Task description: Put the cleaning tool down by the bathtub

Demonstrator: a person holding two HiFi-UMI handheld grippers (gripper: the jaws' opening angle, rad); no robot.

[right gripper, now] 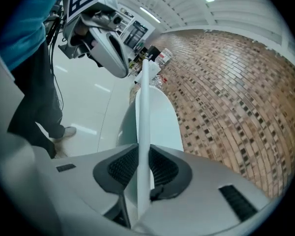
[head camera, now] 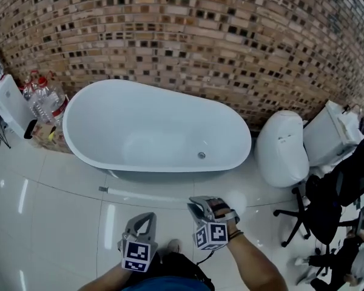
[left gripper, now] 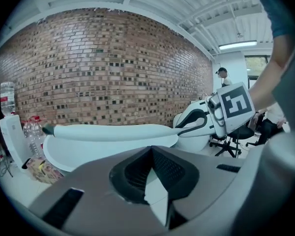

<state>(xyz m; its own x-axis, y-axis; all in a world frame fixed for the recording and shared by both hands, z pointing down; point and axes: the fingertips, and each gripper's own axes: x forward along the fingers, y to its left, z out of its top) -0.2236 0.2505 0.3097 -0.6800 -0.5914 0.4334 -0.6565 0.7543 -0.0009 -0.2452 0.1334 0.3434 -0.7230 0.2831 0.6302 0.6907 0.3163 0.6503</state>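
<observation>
illumination: bright and even, from ceiling strip lights [left gripper: 238, 45]. the glossy floor [head camera: 60, 223] carries elongated glare streaks. the bathtub [head camera: 133, 111] reads near white, with faint shading. both gripper views show strong fisheye curvature, dark vignetted corners and a soft near foreground.

Cleaning tool [right gripper: 143, 112]: long thin pale pole, dark tip at far end. One end clamped between jaws of my right tongs [right gripper: 143, 157]. Pole lies roughly level and runs along near side of bathtub [head camera: 151, 126], just outside its rim, dark tip toward tub's left end. Cannot tell if tip touches floor. Bathtub: white freestanding oval, smooth inside, small round drain toward its right end. Stands on glossy white floor, far side close to brick wall.
</observation>
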